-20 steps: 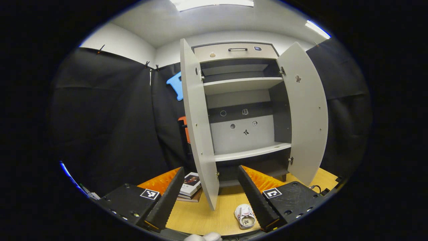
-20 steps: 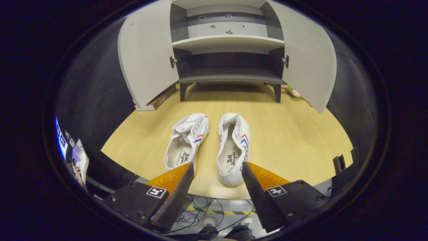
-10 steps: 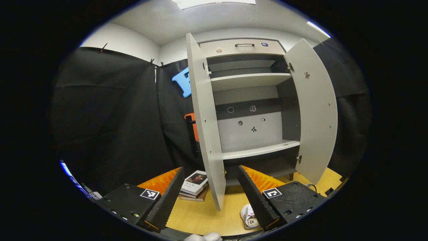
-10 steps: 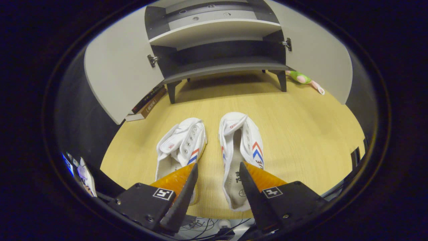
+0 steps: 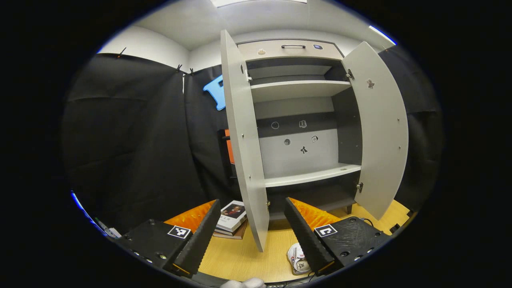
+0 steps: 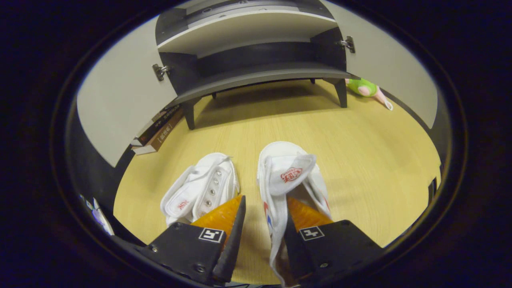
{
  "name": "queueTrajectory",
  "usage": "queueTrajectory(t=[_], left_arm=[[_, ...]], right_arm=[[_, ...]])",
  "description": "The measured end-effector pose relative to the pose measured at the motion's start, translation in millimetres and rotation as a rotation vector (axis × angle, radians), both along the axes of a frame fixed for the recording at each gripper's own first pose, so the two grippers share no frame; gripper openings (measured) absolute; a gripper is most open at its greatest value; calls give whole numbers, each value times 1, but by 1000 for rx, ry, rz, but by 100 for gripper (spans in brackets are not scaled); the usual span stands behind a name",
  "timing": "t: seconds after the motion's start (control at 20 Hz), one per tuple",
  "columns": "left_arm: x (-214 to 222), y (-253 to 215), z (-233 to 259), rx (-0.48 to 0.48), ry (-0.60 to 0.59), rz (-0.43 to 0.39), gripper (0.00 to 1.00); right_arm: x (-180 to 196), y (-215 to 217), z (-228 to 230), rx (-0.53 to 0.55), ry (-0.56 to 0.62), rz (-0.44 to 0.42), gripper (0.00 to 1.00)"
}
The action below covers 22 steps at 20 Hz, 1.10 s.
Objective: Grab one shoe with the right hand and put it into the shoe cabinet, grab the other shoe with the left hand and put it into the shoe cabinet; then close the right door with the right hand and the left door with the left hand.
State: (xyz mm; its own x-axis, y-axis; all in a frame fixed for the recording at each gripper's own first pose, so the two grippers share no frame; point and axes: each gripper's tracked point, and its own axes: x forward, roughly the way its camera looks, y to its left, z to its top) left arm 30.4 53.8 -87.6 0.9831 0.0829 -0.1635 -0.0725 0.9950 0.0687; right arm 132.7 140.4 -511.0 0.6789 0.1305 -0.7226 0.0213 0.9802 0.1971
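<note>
Two white canvas shoes lie side by side on the wooden table [image 6: 360, 152], toes toward the cabinet. My right gripper [image 6: 264, 202] is low over the right shoe [image 6: 290, 174]. It is open but narrow, with one finger inside the shoe and the other outside its inner side wall, and a gap still shows. The left shoe [image 6: 200, 188] sits just beside the outer finger. My left gripper [image 5: 252, 200] hangs open and holds nothing, facing the shoe cabinet [image 5: 296, 92]. The left door [image 5: 244, 160] and right door [image 5: 380, 132] are both open. One shoe [image 5: 297, 259] peeks out by the finger.
A stack of books [image 5: 230, 218] lies at the foot of the left door, and the books [image 6: 158, 132] are also in the right gripper view. A green plush toy [image 6: 362, 87] rests by the cabinet's right leg. The lower shelf [image 5: 310, 176] is bare.
My right gripper has moved forward and down onto the right shoe, and its fingers have drawn closer together. The left gripper has shifted only slightly and stays open.
</note>
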Motion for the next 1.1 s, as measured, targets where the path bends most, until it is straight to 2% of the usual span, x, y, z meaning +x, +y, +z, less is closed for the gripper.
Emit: queueTrajectory(t=[0.05, 0.1, 0.15, 0.2, 0.3, 0.35, 0.55, 0.75, 0.85, 1.1], left_arm=[[1, 0, 1, -3, 3, 0, 96], [2, 0, 0, -7, 0, -3, 96], [2, 0, 1, -7, -1, -6, 96], [1, 1, 0, -4, -2, -7, 96], [1, 0, 0, -2, 0, -12, 96], [1, 1, -1, -3, 0, -15, 96], [-1, 1, -2, 4, -4, -29, 96], [-4, 6, -2, -11, -10, -44, 96], [-5, 7, -2, -19, -16, -55, 96], [-14, 3, -12, -42, -9, -91, 96]], right_arm=[[2, -4, 0, -10, -18, -15, 50], [4, -9, 0, -18, -32, -29, 35], [3, -5, -1, -8, -40, -23, 26], [2, -4, 0, 4, -45, -15, 22], [3, -4, -1, 1, -51, -5, 6], [4, -4, -2, 3, -50, 3, 8], [6, -11, 8, -16, -68, 18, 5], [1, -16, 38, -18, -108, 13, 5], [0, -20, 63, -51, -150, 26, 5], [2, -36, 169, -68, -273, 26, 5]])
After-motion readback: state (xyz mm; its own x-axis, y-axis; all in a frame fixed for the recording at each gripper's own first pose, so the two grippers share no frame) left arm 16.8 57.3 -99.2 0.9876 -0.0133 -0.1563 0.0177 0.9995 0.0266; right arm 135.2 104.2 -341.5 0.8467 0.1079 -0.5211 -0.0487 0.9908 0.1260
